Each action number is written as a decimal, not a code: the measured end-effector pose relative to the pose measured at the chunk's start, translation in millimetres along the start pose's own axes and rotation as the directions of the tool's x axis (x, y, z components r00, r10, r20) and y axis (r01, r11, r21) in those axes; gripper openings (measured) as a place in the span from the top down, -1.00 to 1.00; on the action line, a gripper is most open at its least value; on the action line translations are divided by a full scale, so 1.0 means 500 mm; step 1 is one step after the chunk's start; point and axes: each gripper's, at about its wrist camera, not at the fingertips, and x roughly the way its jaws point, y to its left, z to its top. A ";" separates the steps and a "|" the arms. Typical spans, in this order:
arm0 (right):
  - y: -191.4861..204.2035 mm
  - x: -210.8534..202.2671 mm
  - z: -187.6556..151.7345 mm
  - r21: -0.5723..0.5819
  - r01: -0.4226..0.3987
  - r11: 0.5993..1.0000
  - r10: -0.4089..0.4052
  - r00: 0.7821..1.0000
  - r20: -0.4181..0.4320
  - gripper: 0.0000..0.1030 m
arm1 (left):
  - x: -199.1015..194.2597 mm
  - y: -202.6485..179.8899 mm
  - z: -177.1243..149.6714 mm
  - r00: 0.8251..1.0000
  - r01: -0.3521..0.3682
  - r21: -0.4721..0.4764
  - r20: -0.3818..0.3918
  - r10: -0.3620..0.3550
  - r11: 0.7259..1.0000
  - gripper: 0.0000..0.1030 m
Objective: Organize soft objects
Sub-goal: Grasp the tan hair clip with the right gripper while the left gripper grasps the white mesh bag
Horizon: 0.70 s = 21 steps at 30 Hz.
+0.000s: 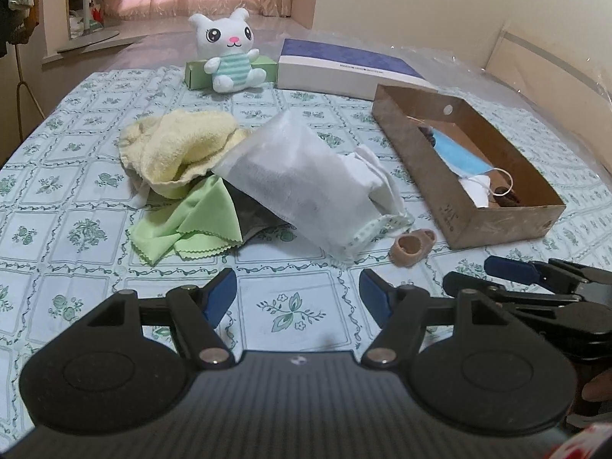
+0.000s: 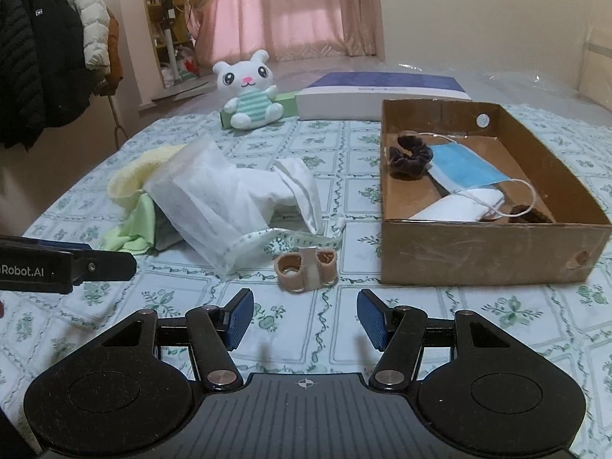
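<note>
A: How many soft things lay loose on the bed?

B: In the middle of the left wrist view there was one pile: one yellow towel (image 1: 179, 145), one green cloth (image 1: 187, 225) under it, one white non-woven bag (image 1: 294, 187) lying over both, and one dark piece under the bag, mostly hidden. One beige two-ringed piece (image 2: 306, 267) sat just below the bag, apart from it.

A: And the box?

B: One open cardboard box (image 2: 493, 250) stood at the right of the right wrist view. Inside were one blue face mask (image 2: 463, 168), one white roll (image 2: 455, 206) and two dark scrunchies, one at the upper left (image 2: 409, 157), one at the lower right (image 2: 529, 214).

A: Anything further back?

B: One white plush toy (image 1: 229, 49) sat at the top centre against one green carton (image 1: 267, 67), beside one flat blue-and-white box (image 1: 344, 69).

A: The tongs?

B: There were two. The left gripper (image 1: 298, 298) had its fingers apart over bare sheet, gripping nothing. The right gripper (image 2: 305, 317) likewise stood apart and empty, below the beige piece.
</note>
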 end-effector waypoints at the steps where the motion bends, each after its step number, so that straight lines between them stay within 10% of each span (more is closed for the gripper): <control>1: 0.001 0.011 0.000 -0.001 0.005 1.000 -0.005 1.000 -0.004 -0.17 | 0.007 0.000 0.001 1.000 -0.001 0.000 -0.005 0.001 1.000 -0.33; 21: 0.001 0.127 0.000 -0.066 0.038 0.997 -0.037 0.999 0.021 -0.17 | 0.119 0.009 0.021 0.998 0.030 -0.036 -0.050 -0.031 0.999 -0.31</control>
